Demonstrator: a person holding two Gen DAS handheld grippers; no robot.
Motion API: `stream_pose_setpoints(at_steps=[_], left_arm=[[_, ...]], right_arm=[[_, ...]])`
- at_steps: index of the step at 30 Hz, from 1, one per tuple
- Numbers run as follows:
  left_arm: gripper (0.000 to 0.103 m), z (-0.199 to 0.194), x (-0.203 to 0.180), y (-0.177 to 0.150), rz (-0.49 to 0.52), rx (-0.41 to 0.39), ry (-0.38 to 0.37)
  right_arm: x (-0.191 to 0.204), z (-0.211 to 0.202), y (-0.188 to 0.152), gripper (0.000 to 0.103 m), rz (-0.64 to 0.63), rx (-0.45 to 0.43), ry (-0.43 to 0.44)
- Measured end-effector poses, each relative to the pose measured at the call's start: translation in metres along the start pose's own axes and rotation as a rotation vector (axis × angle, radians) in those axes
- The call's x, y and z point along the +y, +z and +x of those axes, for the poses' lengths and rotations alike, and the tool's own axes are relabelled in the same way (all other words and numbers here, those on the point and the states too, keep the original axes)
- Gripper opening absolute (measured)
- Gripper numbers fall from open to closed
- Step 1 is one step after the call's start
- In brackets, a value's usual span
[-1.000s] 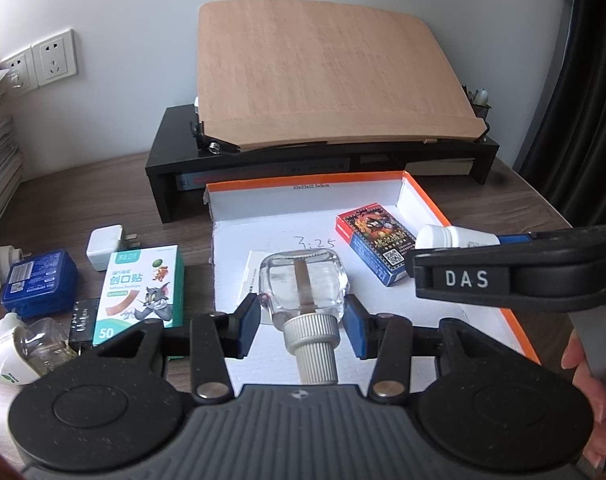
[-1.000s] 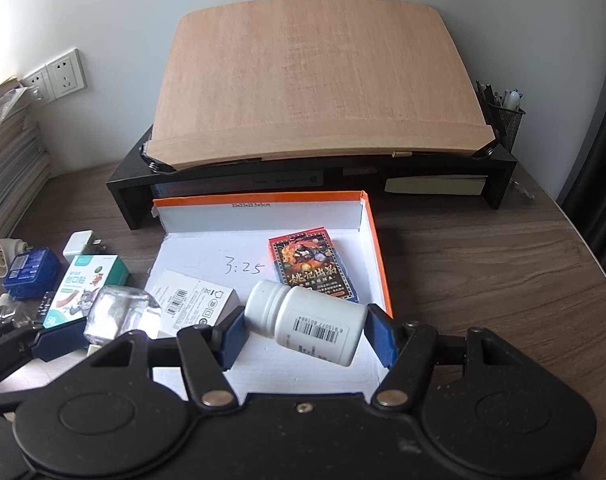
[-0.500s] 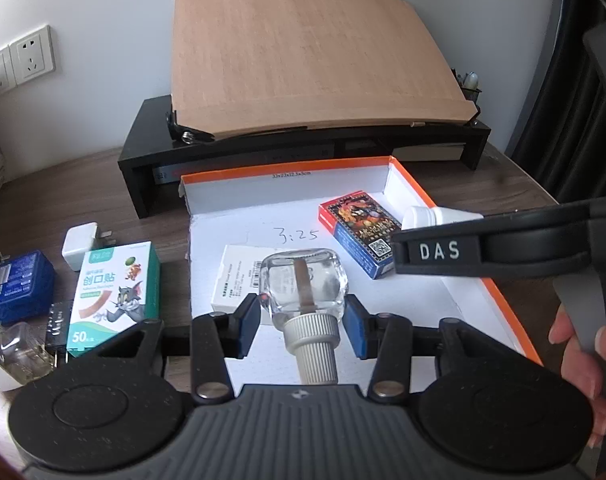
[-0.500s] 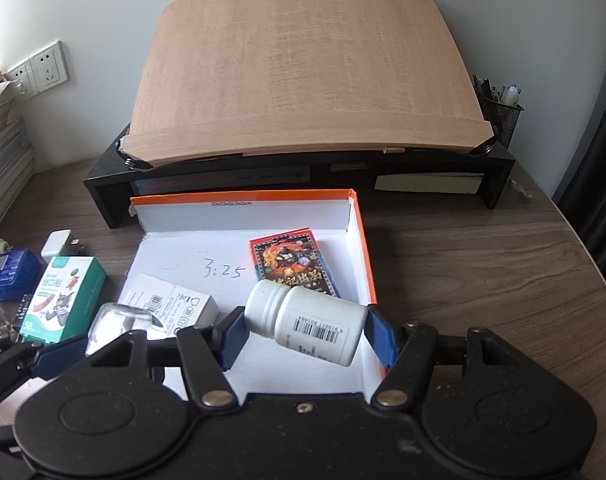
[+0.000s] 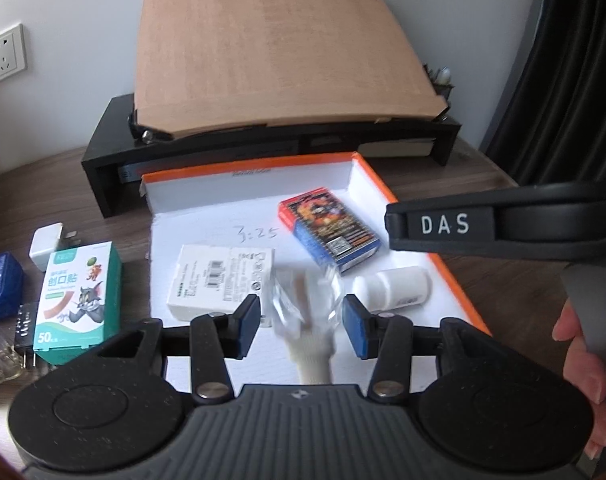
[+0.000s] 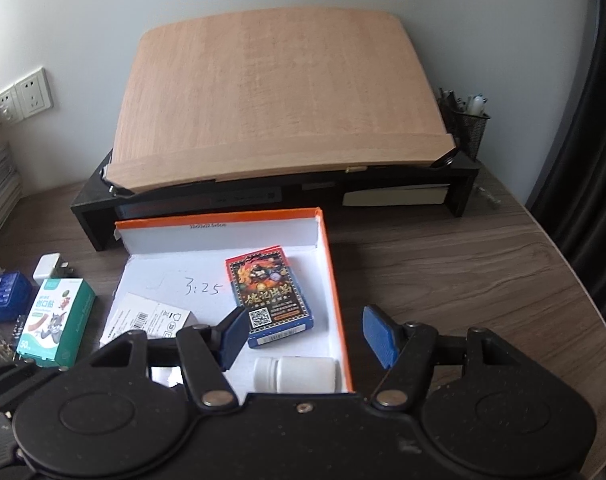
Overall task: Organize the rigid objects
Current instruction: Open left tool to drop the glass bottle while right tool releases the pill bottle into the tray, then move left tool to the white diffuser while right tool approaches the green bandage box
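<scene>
Both bottles dropped from my tongs, left tongs [image 5: 301, 316] just opening off the blurred glass bottle [image 5: 303, 300], right tongs [image 6: 305, 336] wide and empty above the white bottle [image 6: 299, 374], so the glass may roll or crack in the orange box [image 5: 423, 240].

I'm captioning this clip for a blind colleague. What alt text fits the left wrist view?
The left tongs, which have just been opening, frame a blurred clear glass bottle over a white, orange-edged box. In the box lie a card pack, a white carton and a white pill bottle; a plaster box sits on the desk at left.
</scene>
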State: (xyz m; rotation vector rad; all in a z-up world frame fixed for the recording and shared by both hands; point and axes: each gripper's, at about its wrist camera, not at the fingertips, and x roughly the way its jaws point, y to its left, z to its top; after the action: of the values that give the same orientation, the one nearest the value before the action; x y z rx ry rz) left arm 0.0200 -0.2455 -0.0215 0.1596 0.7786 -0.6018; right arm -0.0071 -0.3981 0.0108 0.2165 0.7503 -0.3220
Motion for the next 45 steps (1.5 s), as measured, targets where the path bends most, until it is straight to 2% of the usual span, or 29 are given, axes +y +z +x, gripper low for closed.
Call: stream_pose_setpoints(at_steps=[2,13,27,36,40,45], left_arm=[[0.063,-0.006,-0.002,-0.001,0.005,-0.018,-0.002],[0.069,-0.039,0.017,-0.016,-0.042,-0.046,0.04],[0.089,-0.088,0.096,-0.041,-0.173,-0.076,0.232],[0.103,-0.103,0.152,-0.057,-0.274,-0.077,0.367],[0.103,-0.1,0.17,-0.06,-0.301,-0.061,0.415],[0.103,-0.092,0.184,-0.062,-0.316,-0.053,0.437]], right_arm=[[-0.001,-0.007,-0.001,0.077,0.009,-0.012,-0.007],[0.01,-0.037,-0.022,0.077,0.028,-0.029,-0.025],[0.086,-0.046,-0.039,0.08,-0.054,-0.02,0.068],[0.135,-0.041,-0.043,0.08,-0.114,-0.007,0.137],[0.148,-0.038,-0.043,0.08,-0.129,-0.004,0.152],[0.154,-0.032,-0.043,0.08,-0.131,0.002,0.158]])
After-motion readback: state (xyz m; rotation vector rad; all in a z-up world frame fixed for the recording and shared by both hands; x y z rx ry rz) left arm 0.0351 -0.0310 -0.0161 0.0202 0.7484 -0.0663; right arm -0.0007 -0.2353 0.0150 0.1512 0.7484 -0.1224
